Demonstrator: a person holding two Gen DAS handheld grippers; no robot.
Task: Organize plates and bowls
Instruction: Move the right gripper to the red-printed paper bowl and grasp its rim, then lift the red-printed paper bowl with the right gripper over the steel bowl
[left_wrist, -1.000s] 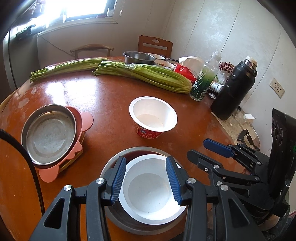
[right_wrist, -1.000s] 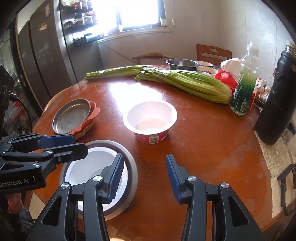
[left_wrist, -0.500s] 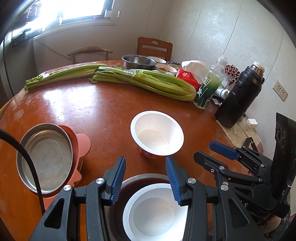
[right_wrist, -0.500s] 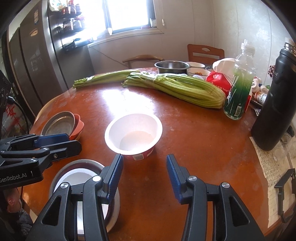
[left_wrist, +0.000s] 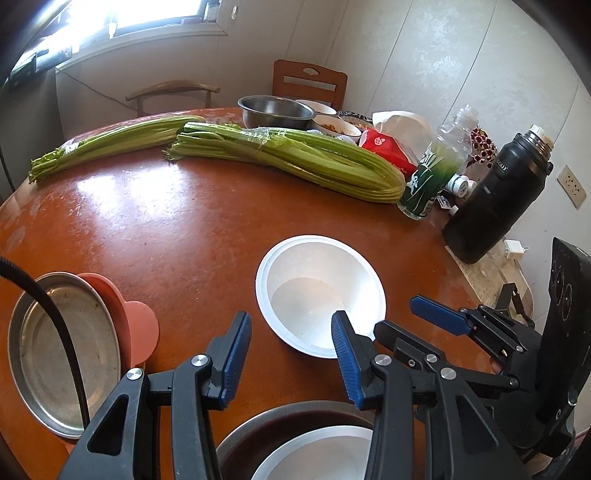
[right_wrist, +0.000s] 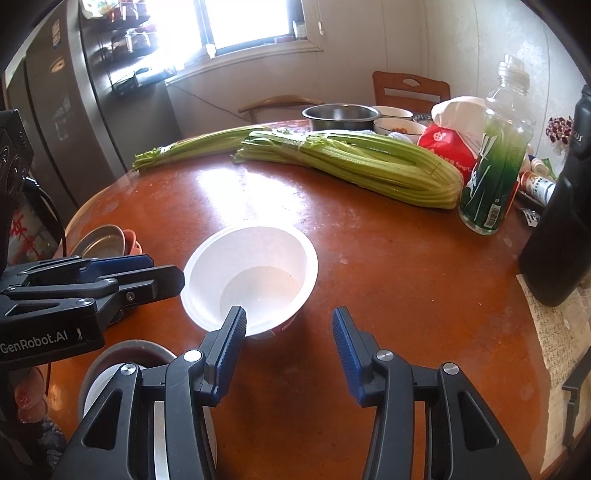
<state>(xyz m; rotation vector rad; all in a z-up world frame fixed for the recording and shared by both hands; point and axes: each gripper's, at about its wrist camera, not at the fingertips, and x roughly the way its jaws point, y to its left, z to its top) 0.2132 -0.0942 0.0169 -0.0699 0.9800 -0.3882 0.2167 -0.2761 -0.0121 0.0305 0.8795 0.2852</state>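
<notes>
Two celery bundles (left_wrist: 291, 158), one white paper bowl (left_wrist: 319, 291) and one bottle (right_wrist: 493, 162) are counted; the left gripper (left_wrist: 291, 332) and right gripper (right_wrist: 288, 328) are seen parted, empty.

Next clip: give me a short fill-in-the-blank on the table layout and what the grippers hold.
1. The metal plate sits on a ____ coloured dish.
2. The white paper bowl with the red base stands ____ on the table.
3. Between the right gripper fingers there is ____.
4. The black flask stands beside a ____ bottle.

Missing: pink; upright; nothing; green
</notes>
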